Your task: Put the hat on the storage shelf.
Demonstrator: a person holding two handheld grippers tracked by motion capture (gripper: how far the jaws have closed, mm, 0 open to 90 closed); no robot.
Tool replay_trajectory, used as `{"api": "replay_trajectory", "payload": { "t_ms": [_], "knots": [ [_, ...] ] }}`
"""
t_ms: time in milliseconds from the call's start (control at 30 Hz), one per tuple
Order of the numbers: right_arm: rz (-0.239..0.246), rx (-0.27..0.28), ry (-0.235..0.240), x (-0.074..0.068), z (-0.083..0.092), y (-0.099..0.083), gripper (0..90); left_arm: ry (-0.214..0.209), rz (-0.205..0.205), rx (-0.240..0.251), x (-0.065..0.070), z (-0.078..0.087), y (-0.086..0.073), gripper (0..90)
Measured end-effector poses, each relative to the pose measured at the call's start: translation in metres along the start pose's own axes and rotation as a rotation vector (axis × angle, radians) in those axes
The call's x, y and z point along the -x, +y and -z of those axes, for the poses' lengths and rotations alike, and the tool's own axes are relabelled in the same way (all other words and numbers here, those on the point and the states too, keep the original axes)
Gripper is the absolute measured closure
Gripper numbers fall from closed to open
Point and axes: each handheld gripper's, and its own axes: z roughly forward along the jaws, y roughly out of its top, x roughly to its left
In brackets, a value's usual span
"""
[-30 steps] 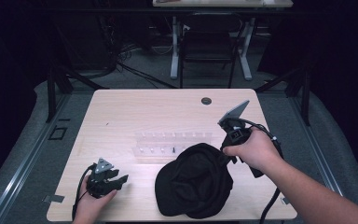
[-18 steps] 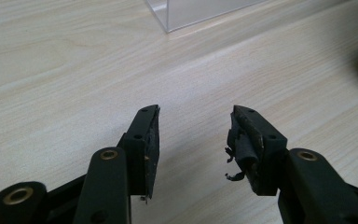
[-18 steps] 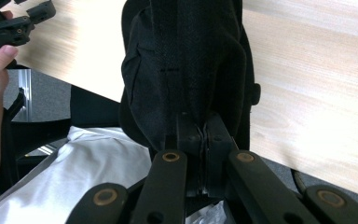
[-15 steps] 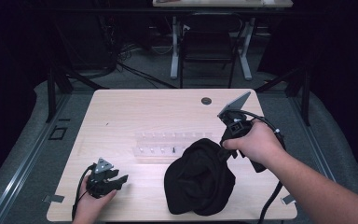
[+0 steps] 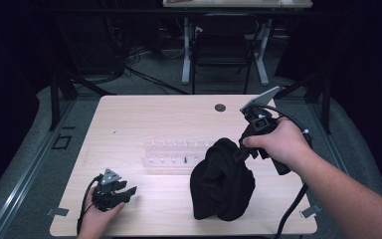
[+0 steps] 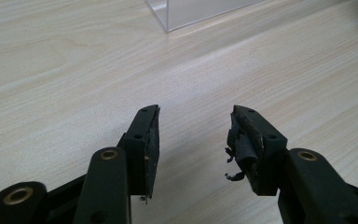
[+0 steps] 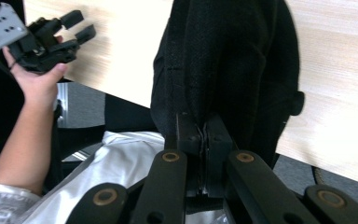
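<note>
A black cloth (image 5: pixel 224 181) hangs from my right gripper (image 5: pixel 241 149), its lower part resting on the wooden table (image 5: pixel 144 114) at the front right. In the right gripper view the jaws of that gripper (image 7: pixel 204 126) are shut on a fold of the cloth (image 7: pixel 228 60). My left gripper (image 5: pixel 129 188) lies low at the table's front left, held by a hand. Its jaws (image 6: pixel 196 116) stand open over bare wood with nothing between them. The right gripper view also catches the left gripper (image 7: pixel 81 25) farther off.
A clear plastic rack (image 5: pixel 179 154) lies at the table's middle, just left of the cloth; its corner (image 6: pixel 196 11) is ahead of the left jaws. A round cable hole (image 5: pixel 220 107) sits near the far edge. A chair (image 5: pixel 224 50) stands beyond the table.
My right gripper has risen with the black cloth, pulling it from a flat heap into a taller hanging bundle. The left gripper has stayed where it was.
</note>
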Motion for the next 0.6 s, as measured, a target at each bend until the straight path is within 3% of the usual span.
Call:
{"api": "replay_trajectory", "payload": {
  "t_ms": [233,267,300,433,600],
  "knots": [
    [-0.029,0.029,0.098,0.007,0.009,0.0,88.2,0.001,0.003,-0.001,0.0,0.0,0.0,52.7],
    [-0.009,0.007,0.115,0.01,0.011,0.0,88.1,0.004,0.006,0.004,0.0,0.0,-0.001,52.7],
    [-0.036,0.027,0.138,0.01,0.011,-0.001,88.1,0.004,0.012,0.004,0.0,-0.001,-0.001,52.7],
    [-0.023,0.017,0.188,0.016,0.014,-0.002,88.1,0.005,0.002,-0.001,-0.001,-0.001,-0.001,52.7],
    [-0.015,0.063,0.284,0.021,0.018,-0.005,88.1,0.002,0.003,-0.005,0.0,-0.001,0.0,52.7]
  ]
}}
